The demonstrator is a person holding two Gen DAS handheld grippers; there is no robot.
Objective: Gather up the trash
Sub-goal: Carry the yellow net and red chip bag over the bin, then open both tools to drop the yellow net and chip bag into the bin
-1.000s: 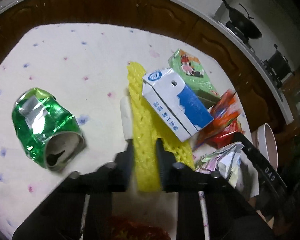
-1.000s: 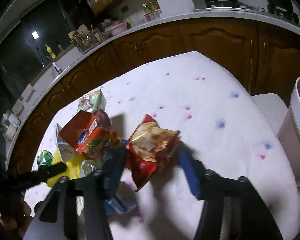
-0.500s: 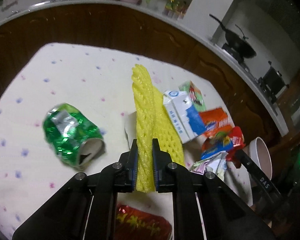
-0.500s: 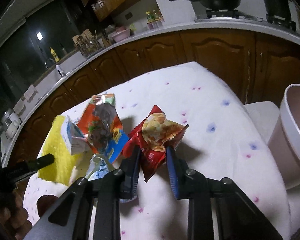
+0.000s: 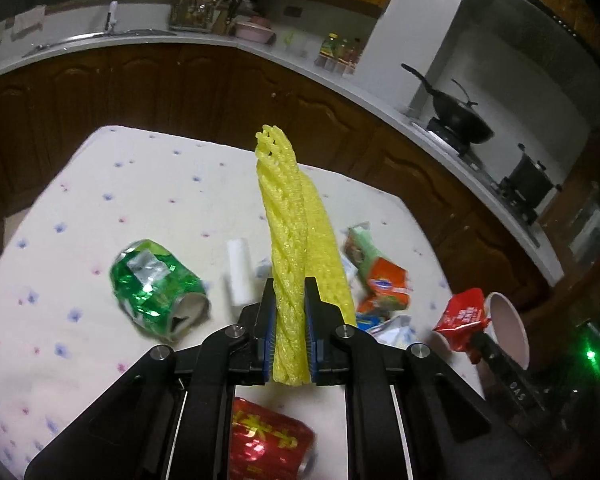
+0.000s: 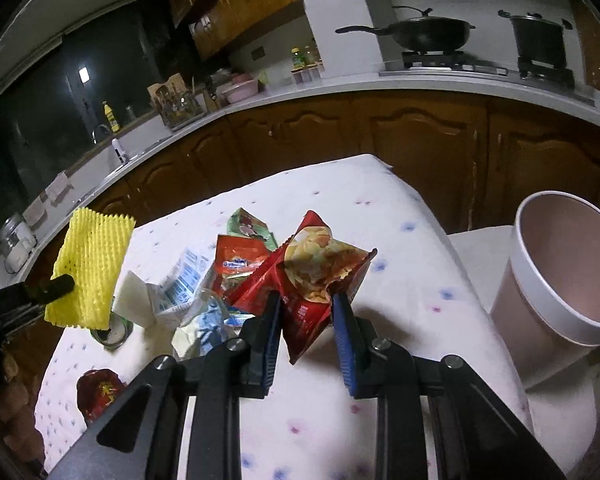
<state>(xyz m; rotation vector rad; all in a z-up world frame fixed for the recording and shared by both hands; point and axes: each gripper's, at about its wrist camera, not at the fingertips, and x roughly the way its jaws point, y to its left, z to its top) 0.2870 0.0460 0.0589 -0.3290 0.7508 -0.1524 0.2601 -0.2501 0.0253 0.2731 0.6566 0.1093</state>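
Observation:
My left gripper (image 5: 291,300) is shut on a yellow foam net sleeve (image 5: 290,224), which stands up above the table; the same yellow net (image 6: 90,268) shows at the left of the right wrist view. My right gripper (image 6: 306,312) is shut on a red chip bag (image 6: 316,276), lifted off the cloth; that red bag (image 5: 462,316) also shows at the right of the left wrist view. A pink waste bin (image 6: 560,276) stands beside the table on the right. A crushed green can (image 5: 156,288) and a red can (image 5: 264,448) lie on the table.
A pile of wrappers (image 6: 236,256), a torn milk carton (image 6: 180,280) and a white roll (image 5: 239,276) lie on the white dotted tablecloth (image 5: 140,184). Brown kitchen cabinets (image 6: 380,136) and a counter with a wok (image 6: 428,34) curve behind the table.
Both grippers rose: the left lifted the yellow net off the table, the right closed on the red chip bag and raised it toward the bin side. The milk carton dropped away from the net.

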